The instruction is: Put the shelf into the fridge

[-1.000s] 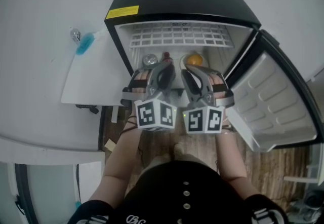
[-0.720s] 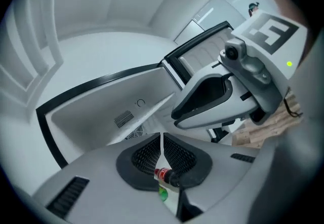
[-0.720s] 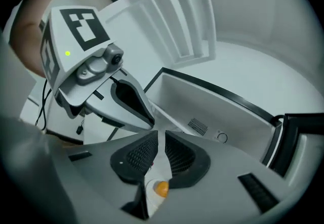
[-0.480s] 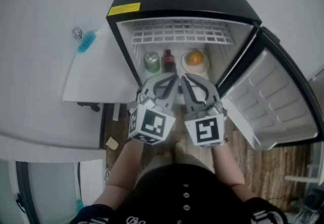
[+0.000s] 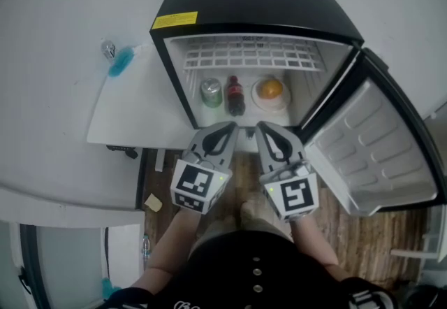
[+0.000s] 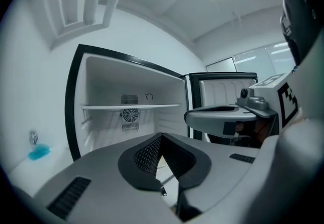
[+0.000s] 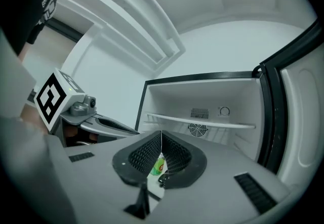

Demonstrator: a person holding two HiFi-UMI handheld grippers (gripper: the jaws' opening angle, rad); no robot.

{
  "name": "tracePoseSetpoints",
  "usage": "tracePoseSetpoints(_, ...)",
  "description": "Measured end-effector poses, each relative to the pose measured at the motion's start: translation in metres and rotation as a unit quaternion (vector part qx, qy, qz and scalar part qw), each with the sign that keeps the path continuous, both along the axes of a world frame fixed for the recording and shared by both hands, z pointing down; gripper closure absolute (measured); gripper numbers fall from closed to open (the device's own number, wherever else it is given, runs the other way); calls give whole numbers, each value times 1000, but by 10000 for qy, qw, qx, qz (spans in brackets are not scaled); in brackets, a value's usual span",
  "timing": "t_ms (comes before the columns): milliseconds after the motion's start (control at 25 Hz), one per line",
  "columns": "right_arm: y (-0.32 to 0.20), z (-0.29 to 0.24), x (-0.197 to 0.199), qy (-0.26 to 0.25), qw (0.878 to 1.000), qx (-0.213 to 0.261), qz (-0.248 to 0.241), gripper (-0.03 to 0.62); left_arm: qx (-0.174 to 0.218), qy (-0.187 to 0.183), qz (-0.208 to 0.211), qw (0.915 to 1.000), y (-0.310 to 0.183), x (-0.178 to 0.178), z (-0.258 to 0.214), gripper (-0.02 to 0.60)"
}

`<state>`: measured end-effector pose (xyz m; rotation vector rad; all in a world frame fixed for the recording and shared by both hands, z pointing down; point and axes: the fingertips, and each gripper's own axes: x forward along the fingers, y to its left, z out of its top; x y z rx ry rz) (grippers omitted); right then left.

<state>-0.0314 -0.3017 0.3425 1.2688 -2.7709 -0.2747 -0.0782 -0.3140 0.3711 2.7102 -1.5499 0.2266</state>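
Grey left gripper (image 5: 232, 126), right gripper (image 5: 260, 126) — closed — point level at fridge (image 5: 258, 0).

Left tool (image 5: 230, 127), right tool (image 5: 263, 127): closed, empty.

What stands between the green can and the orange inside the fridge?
A small dark bottle stands between the green can and the orange, all below the white wire shelf. The head view shows it.

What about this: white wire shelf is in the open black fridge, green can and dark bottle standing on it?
Not on it: the green can and dark bottle stand below the white wire shelf in the open black fridge, per the head view.
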Motion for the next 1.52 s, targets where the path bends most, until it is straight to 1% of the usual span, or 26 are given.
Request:
tracePoseSetpoints(120, 0, 4, 4, -174, 9995, -253, -7, 582, -74, 99, -22, 9999, 2, 3, 5, 575)
tracePoseSetpoints(280, -3, 6, 11, -198, 9991, -367, 47, 583, -55, 180, 38, 9998, 3, 14, 7, 575)
tracePoseSetpoints(440, -9, 5, 20, -359, 9977, -552, 159, 583, -20, 200, 141, 9997, 2, 23, 8, 575)
tracePoseSetpoints(600, -11, 6, 21, -426, 9975, -567, 49, 583, -122, 319, 232, 9991, -2, 29, 12, 575)
tracePoseSetpoints(680, -12, 6, 21, -387, 9976, -567, 16, 583, -134, 303, 283, 9990, -5, 32, 13, 575)
tracePoseSetpoints(760, -16, 3, 23, -358, 9983, -461, 16, 583, -122, 282, 287, 9991, -7, 32, 12, 575)
tracePoseSetpoints(880, -21, 0, 29, -462, 9979, -451, 68, 583, -108, 297, 280, 9991, -10, 32, 11, 575)
tracePoseSetpoints(1000, -25, 5, 35, -296, 9976, -601, 184, 585, -92, 328, 303, 9990, -13, 36, 9, 575)
tracePoseSetpoints(1120, -28, 4, 33, -305, 9980, -540, 136, 585, -93, 329, 309, 9989, -15, 38, 9, 575)
tracePoseSetpoints(1240, -27, 8, 31, -219, 9972, -708, 118, 585, -76, 306, 301, 9991, -18, 39, 9, 575)
tracePoseSetpoints(1360, -25, 11, 26, -176, 9974, -698, 0, 585, -48, 241, 306, 9992, -19, 41, 9, 575)
tracePoseSetpoints(1520, -26, 11, 27, -64, 9972, -747, 17, 585, -68, 287, 288, 9991, -21, 41, 9, 575)
